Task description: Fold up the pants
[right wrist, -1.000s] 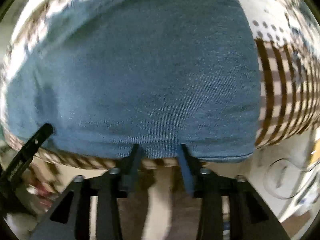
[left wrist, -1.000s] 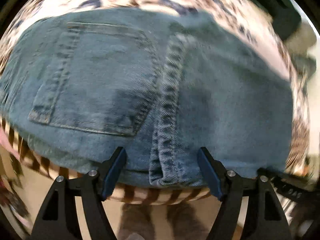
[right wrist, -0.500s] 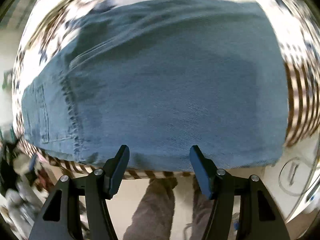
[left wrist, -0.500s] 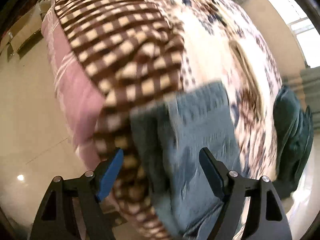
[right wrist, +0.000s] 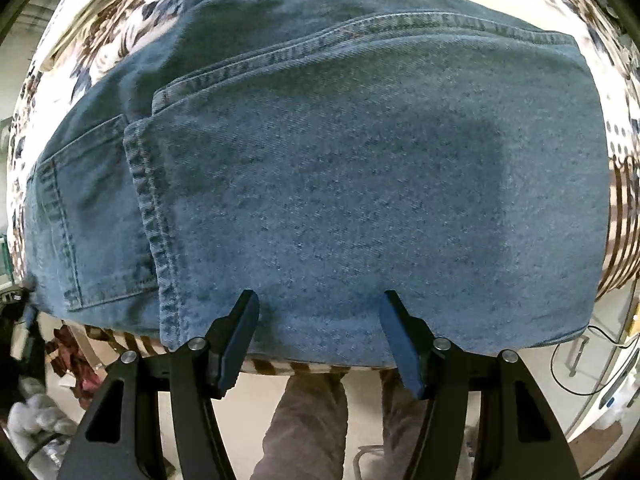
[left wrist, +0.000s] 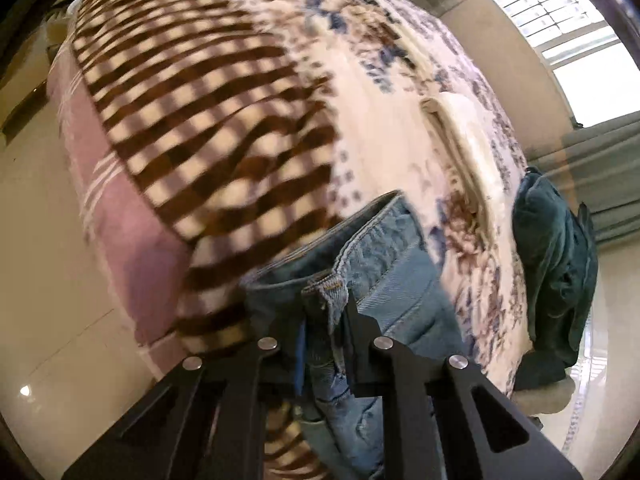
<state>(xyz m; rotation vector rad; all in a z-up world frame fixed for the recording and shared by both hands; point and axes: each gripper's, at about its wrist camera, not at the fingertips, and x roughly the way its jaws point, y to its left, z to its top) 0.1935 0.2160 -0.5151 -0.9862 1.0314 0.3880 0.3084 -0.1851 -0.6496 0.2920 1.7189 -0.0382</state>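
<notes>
Blue denim pants [right wrist: 340, 184] lie folded on a bed, filling the right wrist view, with a back pocket [right wrist: 92, 216] at the left and a leg hem laid over it. My right gripper [right wrist: 320, 320] is open and empty at the near edge of the folded denim. In the left wrist view my left gripper [left wrist: 324, 312] is shut on a thick seamed edge of the pants [left wrist: 384, 272], which rises between its fingers.
The bed has a brown checked and floral cover [left wrist: 224, 112] and a pink sheet side [left wrist: 132, 248]. A cream cloth [left wrist: 460, 136] lies on it. A dark green bundle [left wrist: 556, 264] sits at the bed's right. The person's legs [right wrist: 312, 432] stand below.
My left gripper swung to the end of the pants and closed on the seamed edge. My right gripper opened wider and the leg now lies folded over the pocket.
</notes>
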